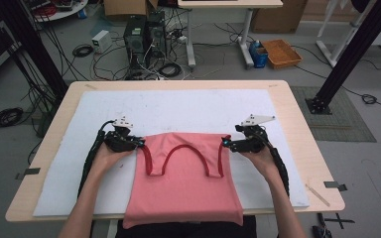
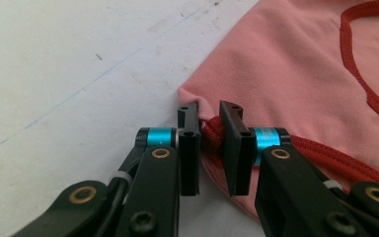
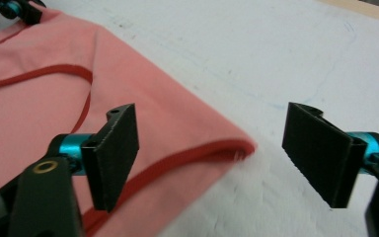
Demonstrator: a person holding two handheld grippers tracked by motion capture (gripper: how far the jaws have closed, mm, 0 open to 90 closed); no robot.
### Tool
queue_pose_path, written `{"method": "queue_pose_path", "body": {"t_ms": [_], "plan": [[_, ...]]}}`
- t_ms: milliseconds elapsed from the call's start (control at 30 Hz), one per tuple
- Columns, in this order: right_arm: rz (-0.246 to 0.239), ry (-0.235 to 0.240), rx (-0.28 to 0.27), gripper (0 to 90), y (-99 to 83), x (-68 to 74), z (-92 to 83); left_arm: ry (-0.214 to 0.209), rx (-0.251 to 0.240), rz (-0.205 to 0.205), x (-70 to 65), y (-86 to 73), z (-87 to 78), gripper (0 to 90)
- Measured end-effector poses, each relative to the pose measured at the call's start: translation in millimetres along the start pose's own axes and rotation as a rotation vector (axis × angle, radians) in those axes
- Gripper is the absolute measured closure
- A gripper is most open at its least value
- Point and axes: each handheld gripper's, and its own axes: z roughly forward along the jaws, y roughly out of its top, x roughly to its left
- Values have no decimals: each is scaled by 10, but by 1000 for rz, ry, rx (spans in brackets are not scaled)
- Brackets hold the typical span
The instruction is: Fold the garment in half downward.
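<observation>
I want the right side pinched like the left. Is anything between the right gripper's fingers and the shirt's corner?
Nothing visible. The right gripper is open, its fingers straddling the pink shirt's red-trimmed corner on the white mat.

The scene is lit evenly and softly from overhead. The white mat (image 1: 178,106) is rendered bright, while the floor beyond the table (image 1: 297,129) is left dim and grainy. Only faint, short shadows are cast beneath the hands. In the left gripper view, the pink garment (image 2: 286,64) is shown sharply and the nearest metal is softened. In the right gripper view, the near jaws are blurred, and the mat is slightly washed out. No harsh glare is seen.
</observation>
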Motion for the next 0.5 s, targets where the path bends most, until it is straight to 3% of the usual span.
{"method": "queue_pose_path", "body": {"t_ms": [100, 233, 300, 500], "plan": [[3, 10, 31, 247, 129, -46, 125, -2, -1, -1, 2, -1, 0, 786], [-10, -16, 69, 278, 222, -128, 311, 0, -1, 0, 3, -1, 0, 785], [9, -28, 67, 294, 204, -202, 364, 1, -1, 1, 0, -1, 0, 785], [57, -2, 163, 296, 79, -349, 436, -2, -6, 0, 8, -5, 2, 784]]}}
